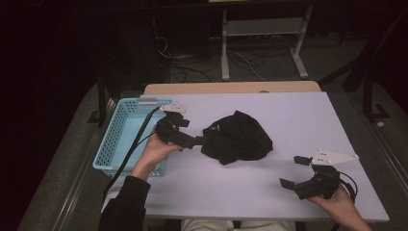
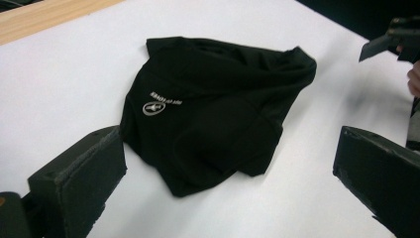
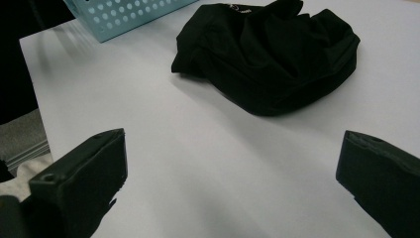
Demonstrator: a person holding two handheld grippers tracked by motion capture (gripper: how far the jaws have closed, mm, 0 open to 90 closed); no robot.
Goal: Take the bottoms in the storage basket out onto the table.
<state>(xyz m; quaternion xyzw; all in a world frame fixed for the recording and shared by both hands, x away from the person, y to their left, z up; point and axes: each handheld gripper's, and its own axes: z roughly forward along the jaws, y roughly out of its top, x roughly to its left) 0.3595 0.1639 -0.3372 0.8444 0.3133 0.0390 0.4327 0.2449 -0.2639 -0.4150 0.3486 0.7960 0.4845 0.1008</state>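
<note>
A crumpled black fabric garment (image 1: 236,138) with a small white printed logo (image 2: 153,107) is seen lying in a heap at the middle of the white table (image 1: 298,115), slightly toward nine o'clock. The left gripper (image 1: 200,141) is held at the garment's nine o'clock edge, its jaws spread wide and nothing yet pinched between them. The right gripper (image 1: 294,171) is kept well apart at about four o'clock, jaws likewise parted and empty.

For a good grasp, a single outer fold should probably be taken low at the near edge, so that the cloth is lifted rather than pushed along the table. The other edge could then be met by the right gripper.

A light blue perforated plastic basket (image 1: 109,144) is placed at the table's nine o'clock edge; nothing is made out inside it.
</note>
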